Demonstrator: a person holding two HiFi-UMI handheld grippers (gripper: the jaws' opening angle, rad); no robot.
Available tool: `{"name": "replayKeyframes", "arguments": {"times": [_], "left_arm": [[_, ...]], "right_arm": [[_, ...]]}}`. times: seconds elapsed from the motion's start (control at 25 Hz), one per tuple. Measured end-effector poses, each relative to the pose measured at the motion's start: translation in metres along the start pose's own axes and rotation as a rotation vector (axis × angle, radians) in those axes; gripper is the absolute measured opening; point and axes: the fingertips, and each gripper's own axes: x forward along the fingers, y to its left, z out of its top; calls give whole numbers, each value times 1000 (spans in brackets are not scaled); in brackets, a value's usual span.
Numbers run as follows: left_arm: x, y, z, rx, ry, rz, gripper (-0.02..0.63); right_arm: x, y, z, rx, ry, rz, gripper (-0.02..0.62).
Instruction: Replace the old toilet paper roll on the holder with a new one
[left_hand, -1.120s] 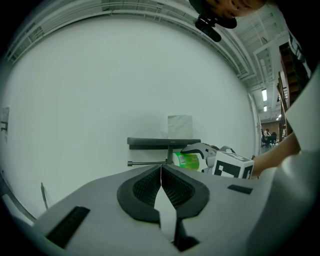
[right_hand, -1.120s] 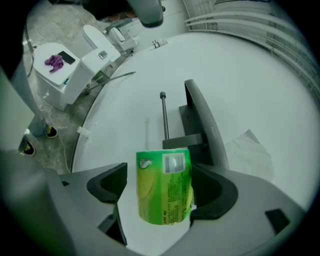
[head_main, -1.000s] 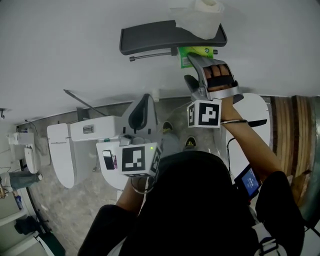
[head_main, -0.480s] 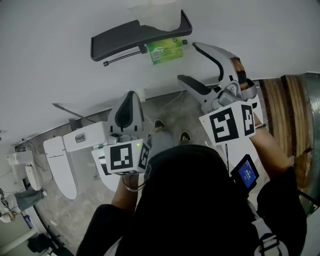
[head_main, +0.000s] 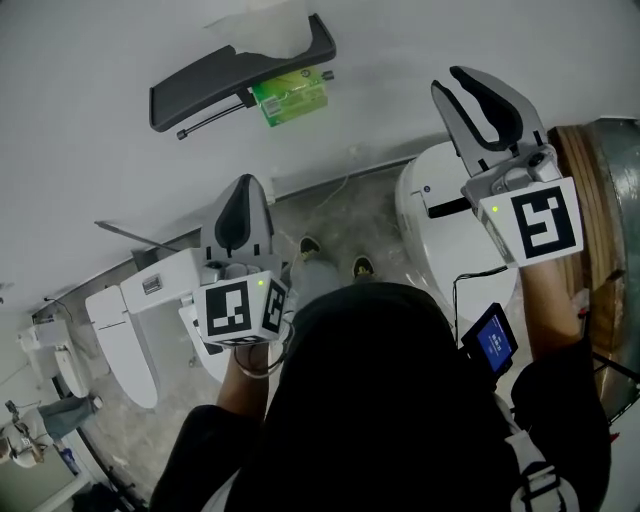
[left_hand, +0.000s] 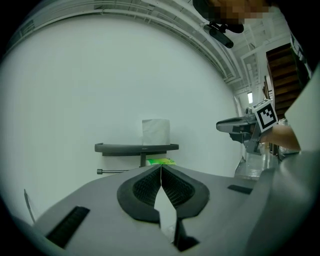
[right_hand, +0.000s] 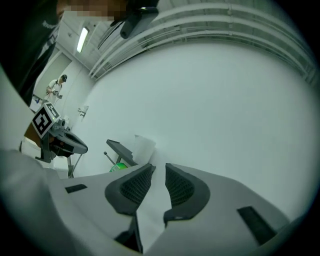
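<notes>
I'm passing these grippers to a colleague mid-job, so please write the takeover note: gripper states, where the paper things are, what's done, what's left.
Left hand-held gripper: shut, nothing in it, back from the wall.
Right hand-held gripper: empty; its jaws have just been closing and a narrow gap remains.
White toilet paper roll: upright on top of the dark grey wall shelf.
Thin metal bar under the shelf: looks bare.
Done: no old roll shows on the bar.
Left: probably thread the white roll onto the bar.

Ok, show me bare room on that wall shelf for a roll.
Shelf top is bare left of the standing paper roll; right of it only a sliver. The rod below is bare; a green item crowds under the roll.
</notes>
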Motion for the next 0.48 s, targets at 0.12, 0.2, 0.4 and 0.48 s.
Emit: {"name": "replayKeyframes", "arguments": {"times": [0.12, 0.2, 0.4, 0.48], "left_arm": [[1, -7, 0, 12, 4, -15, 23], [1, -12, 0, 13, 7, -25, 23], [-1, -20, -2, 2, 4, -44, 23], [-1, -21, -3, 13, 12, -46, 23]], "right_arm": [[-17, -10, -13, 89, -15, -1, 86], [-28, -14, -21, 166, -27, -5, 80], [-52, -13, -48, 345, -33, -14, 44], [-58, -14, -59, 398, -24, -30, 41]]}}
